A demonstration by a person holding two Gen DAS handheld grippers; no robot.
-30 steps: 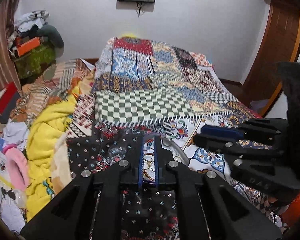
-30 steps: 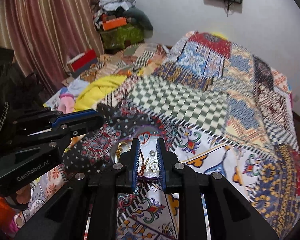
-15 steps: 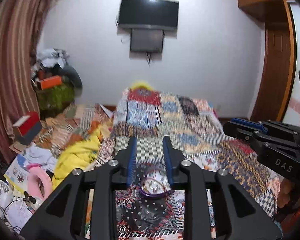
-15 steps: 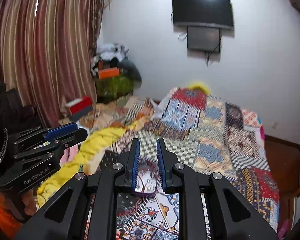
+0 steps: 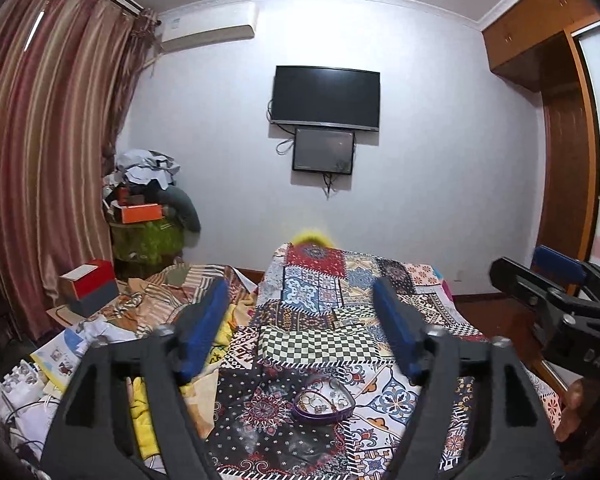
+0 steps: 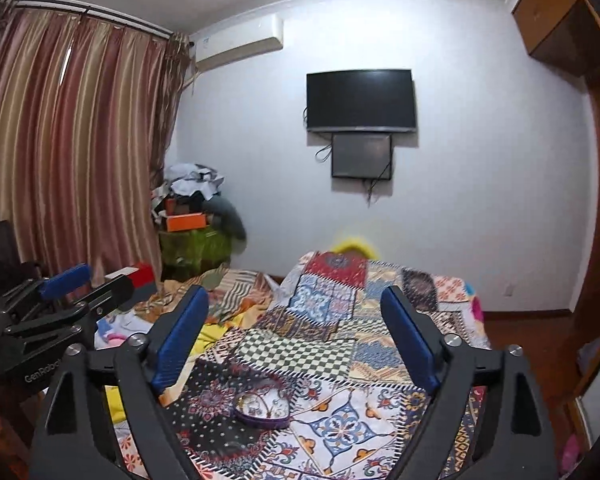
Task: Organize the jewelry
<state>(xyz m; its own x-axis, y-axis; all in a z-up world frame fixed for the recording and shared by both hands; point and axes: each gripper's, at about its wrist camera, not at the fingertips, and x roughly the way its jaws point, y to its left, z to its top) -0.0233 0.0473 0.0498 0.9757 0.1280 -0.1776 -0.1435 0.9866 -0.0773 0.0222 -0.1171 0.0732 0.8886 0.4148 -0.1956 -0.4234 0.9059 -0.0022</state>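
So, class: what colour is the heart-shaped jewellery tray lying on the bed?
Purple. The heart-shaped tray shows best in the left wrist view, resting on the patterned bedspread.

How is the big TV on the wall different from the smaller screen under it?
The TV is wide and much bigger; the smaller screen is about half as wide. The TV looks glossy black; the smaller screen looks greyer and duller. Cables dangle around the smaller screen, hanging below it. Both are dark and hang on the white wall.

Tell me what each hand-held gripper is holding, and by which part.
Nothing is held. The left hand-held gripper and the right hand-held gripper are both open and empty, above the heart-shaped jewelry box on the bed.
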